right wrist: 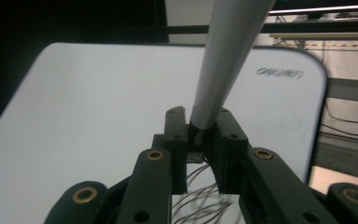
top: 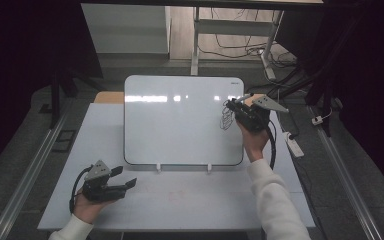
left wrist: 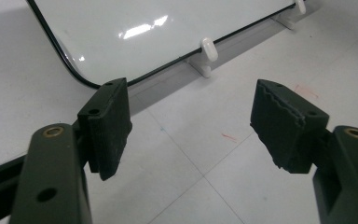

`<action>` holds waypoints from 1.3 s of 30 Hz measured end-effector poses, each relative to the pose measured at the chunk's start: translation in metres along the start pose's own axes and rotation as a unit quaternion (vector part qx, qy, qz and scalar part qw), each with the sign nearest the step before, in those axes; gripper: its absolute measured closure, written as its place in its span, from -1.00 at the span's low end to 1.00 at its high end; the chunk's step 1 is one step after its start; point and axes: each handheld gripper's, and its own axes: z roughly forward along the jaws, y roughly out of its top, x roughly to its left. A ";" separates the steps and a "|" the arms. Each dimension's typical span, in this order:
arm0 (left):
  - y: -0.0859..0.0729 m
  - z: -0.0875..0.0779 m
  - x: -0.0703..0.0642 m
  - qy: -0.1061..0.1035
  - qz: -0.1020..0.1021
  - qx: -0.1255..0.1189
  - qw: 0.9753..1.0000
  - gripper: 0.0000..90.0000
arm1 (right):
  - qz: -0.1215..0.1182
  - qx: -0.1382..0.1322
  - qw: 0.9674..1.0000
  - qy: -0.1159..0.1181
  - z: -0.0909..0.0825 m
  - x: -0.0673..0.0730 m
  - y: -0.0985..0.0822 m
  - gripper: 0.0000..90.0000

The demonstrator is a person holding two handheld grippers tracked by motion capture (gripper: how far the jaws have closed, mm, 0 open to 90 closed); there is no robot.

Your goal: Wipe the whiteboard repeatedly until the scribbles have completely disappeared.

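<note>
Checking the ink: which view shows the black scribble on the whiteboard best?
High view: the whole scribble shows on the whiteboard, beside the right tool. The right gripper view catches blurred lines under its jaws. The left gripper view has the board's bare lower edge.

A power strip is lying on the floor just right of the table. Cables are trailing beneath a desk frame beyond. Faint red marks are showing on the table.

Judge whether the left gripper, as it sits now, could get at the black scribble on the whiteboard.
Probably not without a long move: the left gripper rests open at the table's near-left corner, while the scribble lies at the whiteboard's far right, where the right gripper holds the marker.
</note>
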 end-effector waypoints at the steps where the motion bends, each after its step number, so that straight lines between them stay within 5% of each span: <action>1: 0.000 0.000 0.000 0.000 0.000 0.000 1.000 -0.34 | 0.003 -0.002 1.000 -0.005 0.002 -0.004 0.002 0.72; 10: -0.001 0.003 0.000 -0.003 -0.001 0.005 1.000 -0.34 | 0.009 0.003 0.999 -0.033 0.016 -0.020 0.006 0.72; 15: -0.001 0.003 0.000 -0.002 -0.001 0.004 1.000 -0.34 | 0.010 0.013 1.000 -0.015 0.024 -0.016 -0.001 0.72; 18: -0.001 0.003 0.000 -0.002 -0.001 0.004 1.000 -0.34 | -0.010 0.029 1.000 0.007 0.027 -0.007 -0.003 0.72; 19: -0.001 0.003 0.000 -0.002 -0.002 0.004 1.000 -0.34 | -0.041 0.037 0.998 0.005 0.028 -0.001 -0.003 0.72; 21: -0.001 0.004 0.000 -0.002 -0.002 0.005 1.000 -0.34 | -0.039 0.033 0.999 -0.003 0.027 -0.003 -0.002 0.72; 23: -0.001 0.003 0.000 -0.003 -0.001 0.005 1.000 -0.34 | -0.011 0.014 0.999 -0.028 0.024 -0.013 0.000 0.72; 25: -0.001 0.003 0.000 -0.002 0.001 0.003 1.000 -0.34 | 0.009 0.008 1.000 -0.020 0.023 -0.015 -0.004 0.72; 27: 0.000 0.003 0.000 -0.003 0.000 0.003 1.000 -0.34 | -0.004 0.017 1.000 -0.004 0.024 -0.010 -0.007 0.72; 28: -0.001 0.003 0.001 -0.002 -0.001 0.003 1.000 -0.34 | -0.044 0.031 0.998 0.014 0.025 0.001 -0.012 0.72; 29: -0.001 0.004 0.001 -0.002 -0.001 0.003 1.000 -0.34 | -0.047 0.032 0.998 0.015 0.024 0.001 -0.013 0.72; 32: -0.001 0.004 0.000 -0.002 0.000 0.004 1.000 -0.34 | -0.016 0.011 1.000 -0.021 0.020 -0.013 -0.008 0.72; 35: 0.000 0.003 -0.001 -0.002 0.002 0.003 1.000 -0.34 | 0.010 -0.001 1.000 -0.026 0.019 -0.019 -0.006 0.72; 38: 0.000 0.004 0.000 -0.002 0.001 0.003 1.000 -0.34 | -0.023 0.022 0.999 0.006 0.023 -0.005 -0.011 0.72; 39: 0.000 0.005 0.002 -0.002 -0.001 0.004 1.000 -0.34 | -0.050 0.033 0.998 0.015 0.024 0.002 -0.013 0.72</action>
